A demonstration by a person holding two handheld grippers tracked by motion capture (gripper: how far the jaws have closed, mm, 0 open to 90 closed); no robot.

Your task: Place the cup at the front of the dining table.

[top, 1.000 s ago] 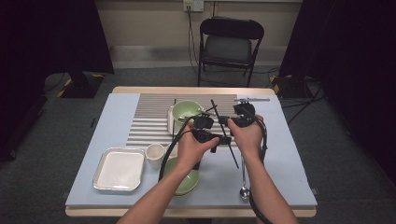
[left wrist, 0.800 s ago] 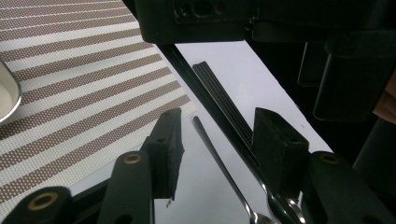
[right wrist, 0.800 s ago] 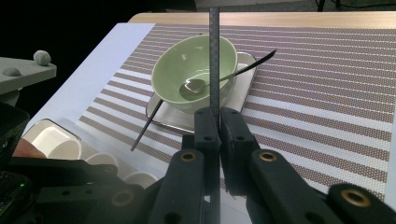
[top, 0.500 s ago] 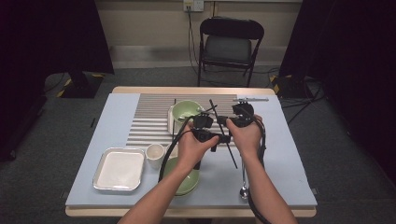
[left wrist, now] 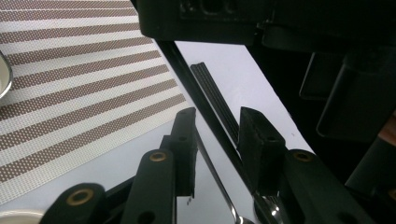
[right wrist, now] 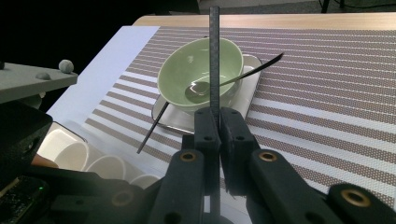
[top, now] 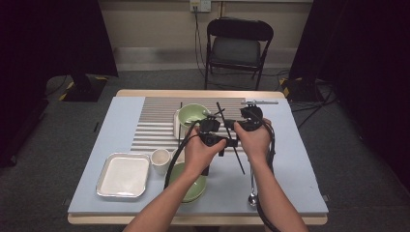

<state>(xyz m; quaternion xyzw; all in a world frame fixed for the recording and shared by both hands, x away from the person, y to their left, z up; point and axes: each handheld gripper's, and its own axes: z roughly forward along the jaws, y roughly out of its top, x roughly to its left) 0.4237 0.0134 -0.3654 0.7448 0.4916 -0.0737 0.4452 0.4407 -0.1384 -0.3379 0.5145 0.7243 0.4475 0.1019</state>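
Note:
My right gripper (top: 227,124) (right wrist: 215,123) is shut on a long black chopstick (top: 239,162) (right wrist: 214,56), which slants over the table's middle. My left gripper (top: 232,142) (left wrist: 217,135) sits just nearer the person, and its jaws have just been closing. The same chopstick (left wrist: 184,65) runs between them with a gap still showing on either side. Beyond the grippers, a green bowl (top: 193,114) (right wrist: 201,65) stands on a white square plate (right wrist: 250,77) with a spoon (right wrist: 198,89) in it. A second chopstick (right wrist: 152,130) leans off the plate's edge.
A striped placemat (top: 154,123) lies on the blue mat (top: 295,164). At the front left are a white tray (top: 123,175), a small white cup (top: 159,159) and another green bowl (top: 193,188) under the left forearm. A metal spoon (top: 251,191) lies at the front right.

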